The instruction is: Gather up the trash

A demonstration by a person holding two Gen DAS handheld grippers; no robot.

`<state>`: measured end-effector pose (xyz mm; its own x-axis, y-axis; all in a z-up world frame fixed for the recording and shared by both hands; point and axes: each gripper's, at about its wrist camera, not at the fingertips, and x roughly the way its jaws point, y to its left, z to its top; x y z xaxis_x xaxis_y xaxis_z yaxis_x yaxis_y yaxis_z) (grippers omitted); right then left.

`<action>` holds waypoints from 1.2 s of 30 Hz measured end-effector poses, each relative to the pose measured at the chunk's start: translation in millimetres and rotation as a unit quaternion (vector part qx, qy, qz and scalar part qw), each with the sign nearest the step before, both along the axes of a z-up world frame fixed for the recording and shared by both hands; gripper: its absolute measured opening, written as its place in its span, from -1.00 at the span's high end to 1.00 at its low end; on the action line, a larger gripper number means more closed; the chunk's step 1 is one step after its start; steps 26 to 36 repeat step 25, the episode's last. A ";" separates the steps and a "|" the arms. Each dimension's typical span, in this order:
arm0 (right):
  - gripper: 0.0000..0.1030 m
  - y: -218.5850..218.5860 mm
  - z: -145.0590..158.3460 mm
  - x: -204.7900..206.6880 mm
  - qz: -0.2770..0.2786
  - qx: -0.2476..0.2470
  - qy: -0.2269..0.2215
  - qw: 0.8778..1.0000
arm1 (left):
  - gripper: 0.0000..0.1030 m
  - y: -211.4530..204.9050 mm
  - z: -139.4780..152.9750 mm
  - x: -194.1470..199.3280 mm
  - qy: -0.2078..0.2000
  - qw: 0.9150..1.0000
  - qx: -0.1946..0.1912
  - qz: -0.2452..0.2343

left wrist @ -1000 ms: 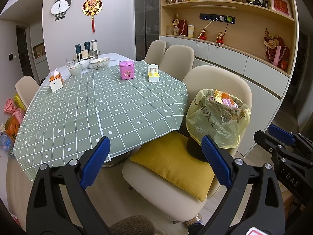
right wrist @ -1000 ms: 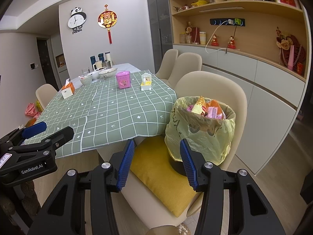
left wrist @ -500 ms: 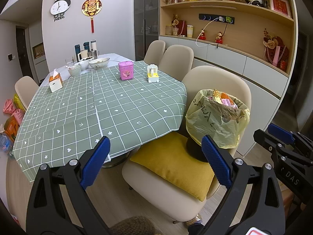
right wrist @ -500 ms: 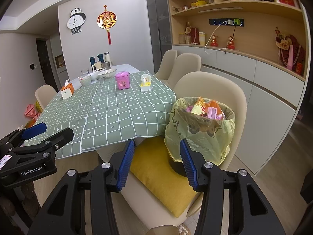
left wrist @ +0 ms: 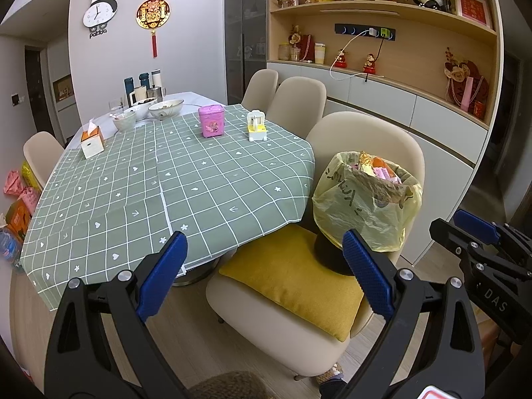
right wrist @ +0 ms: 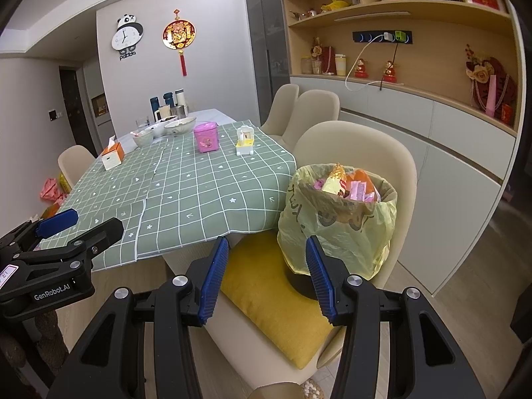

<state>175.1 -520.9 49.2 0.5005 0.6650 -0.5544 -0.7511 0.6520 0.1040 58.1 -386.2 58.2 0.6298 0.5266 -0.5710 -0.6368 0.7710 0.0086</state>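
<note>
Dining-room light falls on a green checked tablecloth [left wrist: 173,186], and beside the table stands a cream chair [right wrist: 357,153] with a yellow cushion [left wrist: 292,282] on its seat. We hold both tongs above the floor in front of that chair. Our left gripper [left wrist: 262,276] has its jaws wide apart with nothing between them; our right gripper [right wrist: 266,279] also stands apart and empty. The trash bin [right wrist: 339,222] sits upright on the cushion, ahead of both tongs and a little right of centre. We judge the right gripper nearer to it. A yellow bag [left wrist: 362,206] lines the bin, draped over the rim, and inside lie wrappers [right wrist: 352,188], gold, orange and pink, heaped to the top. On the tablecloth a pink tin [left wrist: 211,121] stands closed, contents unseen
</note>
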 end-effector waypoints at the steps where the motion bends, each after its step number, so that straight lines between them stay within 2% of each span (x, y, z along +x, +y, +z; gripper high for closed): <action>1: 0.10 -0.1 -0.3 0.0 -0.001 0.000 0.001 1.000 | -0.74 0.1 0.4 0.2 0.000 1.000 0.000 -0.001; 15: 0.10 0.3 -5.3 -0.4 -0.007 -0.009 0.005 1.000 | -0.74 2.3 -3.9 3.6 0.001 1.000 -0.003 -0.013; 22: 0.10 18.7 -3.4 5.8 -0.002 -0.032 0.015 0.999 | -0.70 24.0 -14.1 -1.0 0.007 0.999 -0.054 -0.002; 25: 0.10 42.5 -3.4 14.8 0.020 -0.043 0.021 0.999 | -0.70 47.5 -22.8 -8.4 0.015 0.997 -0.071 0.029; 36: 0.10 42.5 -3.4 14.8 0.020 -0.043 0.021 0.999 | -0.70 47.5 -22.8 -8.4 0.015 0.997 -0.071 0.029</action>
